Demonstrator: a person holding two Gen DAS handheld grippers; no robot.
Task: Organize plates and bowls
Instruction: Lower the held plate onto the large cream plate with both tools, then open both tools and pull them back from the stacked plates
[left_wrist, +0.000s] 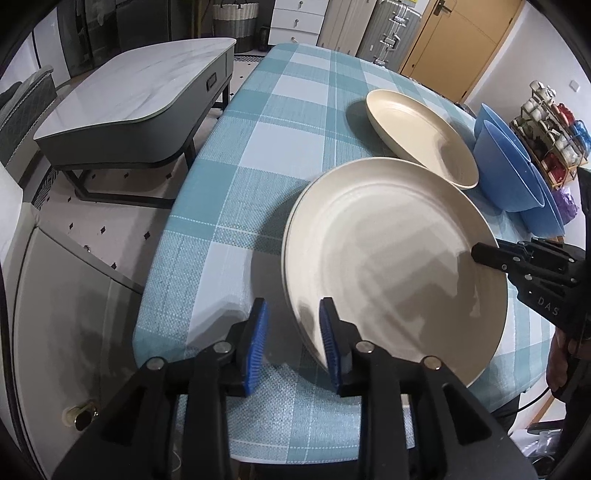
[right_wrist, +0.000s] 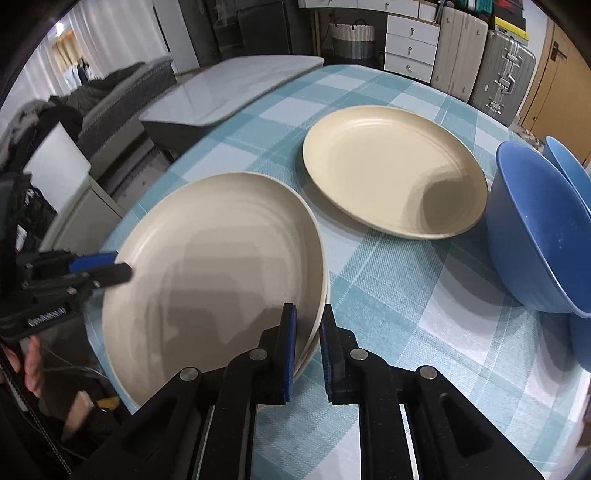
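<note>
Nearby, cream plates (right_wrist: 214, 258) stacked, left gripper (left_wrist: 293, 325) fingers parted astride rim, right gripper (right_wrist: 308, 325) likewise, blue bowls (right_wrist: 535, 225) nested

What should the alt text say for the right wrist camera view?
The jaws of the right gripper straddle the near rim of stacked cream plates on a blue checked tablecloth, while the left gripper reaches over the stack's left edge. Behind sit a single cream plate and blue bowls to the right.

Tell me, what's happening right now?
Left gripper open, astride plate stack rim. Right gripper astride opposite rim, grip unclear. Single plate, blue bowls beyond; nothing blocking.
</note>
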